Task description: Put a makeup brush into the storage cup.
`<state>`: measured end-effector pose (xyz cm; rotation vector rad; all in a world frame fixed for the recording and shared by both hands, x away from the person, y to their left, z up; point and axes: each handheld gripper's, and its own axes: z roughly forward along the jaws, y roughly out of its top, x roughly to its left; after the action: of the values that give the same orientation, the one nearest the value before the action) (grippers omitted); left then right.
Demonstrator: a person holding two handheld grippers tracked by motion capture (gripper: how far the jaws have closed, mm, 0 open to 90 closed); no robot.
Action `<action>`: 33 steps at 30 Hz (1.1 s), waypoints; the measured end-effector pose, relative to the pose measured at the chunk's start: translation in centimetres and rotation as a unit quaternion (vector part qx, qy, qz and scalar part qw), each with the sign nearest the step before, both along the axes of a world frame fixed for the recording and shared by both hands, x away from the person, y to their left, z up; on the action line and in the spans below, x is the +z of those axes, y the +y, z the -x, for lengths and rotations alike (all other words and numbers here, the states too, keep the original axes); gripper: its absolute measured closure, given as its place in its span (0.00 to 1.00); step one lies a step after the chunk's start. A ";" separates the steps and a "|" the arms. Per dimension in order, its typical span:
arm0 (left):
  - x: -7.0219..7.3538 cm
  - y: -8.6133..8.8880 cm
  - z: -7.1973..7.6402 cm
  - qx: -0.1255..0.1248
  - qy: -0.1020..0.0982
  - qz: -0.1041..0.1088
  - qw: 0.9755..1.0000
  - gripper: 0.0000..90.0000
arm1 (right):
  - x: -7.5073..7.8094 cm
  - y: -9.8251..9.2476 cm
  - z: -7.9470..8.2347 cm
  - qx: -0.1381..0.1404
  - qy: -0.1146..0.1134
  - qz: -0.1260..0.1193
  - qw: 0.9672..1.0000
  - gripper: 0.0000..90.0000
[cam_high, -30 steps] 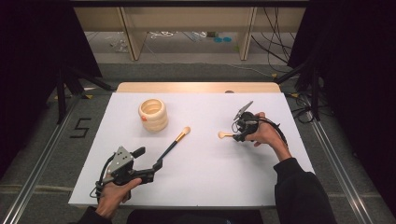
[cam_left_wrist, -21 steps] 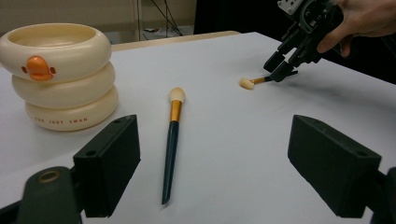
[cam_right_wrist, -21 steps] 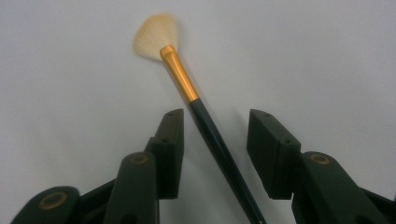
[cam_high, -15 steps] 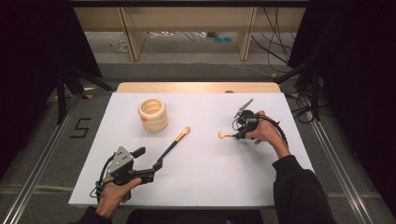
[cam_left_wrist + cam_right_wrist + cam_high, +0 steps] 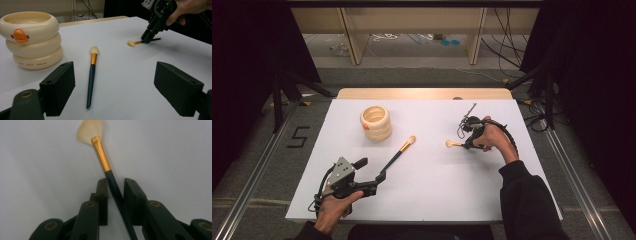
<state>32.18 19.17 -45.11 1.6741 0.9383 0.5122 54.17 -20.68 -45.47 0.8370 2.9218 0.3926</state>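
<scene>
Since the earlier frame the right gripper (image 5: 466,145) has hardly shifted on the table; what differs is its jaws, which have just been closing around the handle of the small fan brush (image 5: 100,155). In the right gripper view the dark handle runs between the two pads, touching the left pad, with a thin gap showing at the right pad, so the jaws stand nearly together around the handle but not plainly clamped. The gold ferrule and pale fan-shaped bristles lie beyond the jaw tips on the white table (image 5: 432,185).

High view: the fan brush (image 5: 454,144) lies on the right half of the table, bristles pointing toward the middle, handle end under the right gripper. The person's right hand (image 5: 495,141) grips that tool from the right side.

The left gripper (image 5: 374,181) sits near the front left edge, held in the left hand (image 5: 334,207), unmoved. Its jaws are wide apart with nothing between them; in the left gripper view the pads (image 5: 60,85) frame bare table. The long brush (image 5: 398,154) lies just ahead of it, dark handle tip near the jaws, gold band and rounded bristles pointing away.

The cream ringed holder (image 5: 376,122) with an orange duck mark stands upright at the far left, well apart from both brushes.
</scene>
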 end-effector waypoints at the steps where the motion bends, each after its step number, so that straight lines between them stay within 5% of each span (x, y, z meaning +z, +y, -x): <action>1: 0.0 0.0 0.0 0.000 0.000 0.000 1.000 0.19 | 0.0 0.1 0.0 -0.001 0.004 0.003 1.000 0.83; 5: 0.0 0.0 0.0 0.000 -0.001 0.000 1.000 0.19 | 0.2 0.9 -0.2 0.009 0.013 0.030 0.999 0.87; 13: 0.0 0.0 0.0 -0.002 0.000 -0.002 1.000 0.19 | 0.2 1.2 -0.4 0.004 0.022 0.036 0.999 0.89; 27: 0.1 0.0 0.0 0.000 -0.002 -0.003 1.000 0.19 | 0.3 2.9 -0.1 0.012 0.018 0.093 0.995 0.92; 33: 0.1 0.1 -0.1 0.000 -0.003 -0.001 1.000 0.19 | 0.4 2.8 -0.1 0.011 0.016 0.090 0.996 0.92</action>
<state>32.25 19.22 -45.01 1.6730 0.9330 0.5189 54.23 -17.90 -45.09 0.7926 2.9427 0.1161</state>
